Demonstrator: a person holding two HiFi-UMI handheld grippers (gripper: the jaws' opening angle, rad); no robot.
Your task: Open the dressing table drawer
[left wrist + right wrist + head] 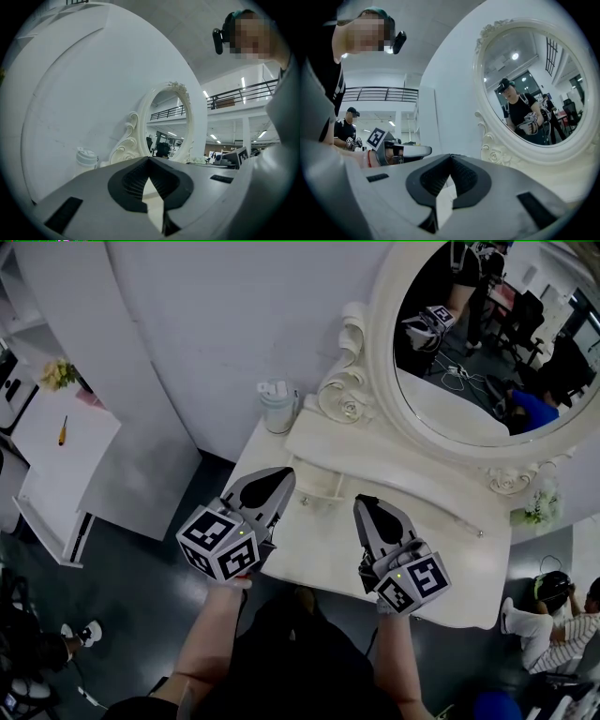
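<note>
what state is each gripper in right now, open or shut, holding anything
Left gripper: shut, holding nothing.
Right gripper: shut, holding nothing.

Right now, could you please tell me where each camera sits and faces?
Head view: on the person's head, facing down at the white dressing table top; shows forearms, left gripper, right gripper.
Left gripper view: on the left gripper, facing along its shut jaws at the oval cream-framed mirror and white lidded cup; black head camera upper right.
Right gripper view: on the right gripper, along its shut jaws toward the mirror; head camera upper left.
Shared: both gripper views show the mirror and the other gripper.
</note>
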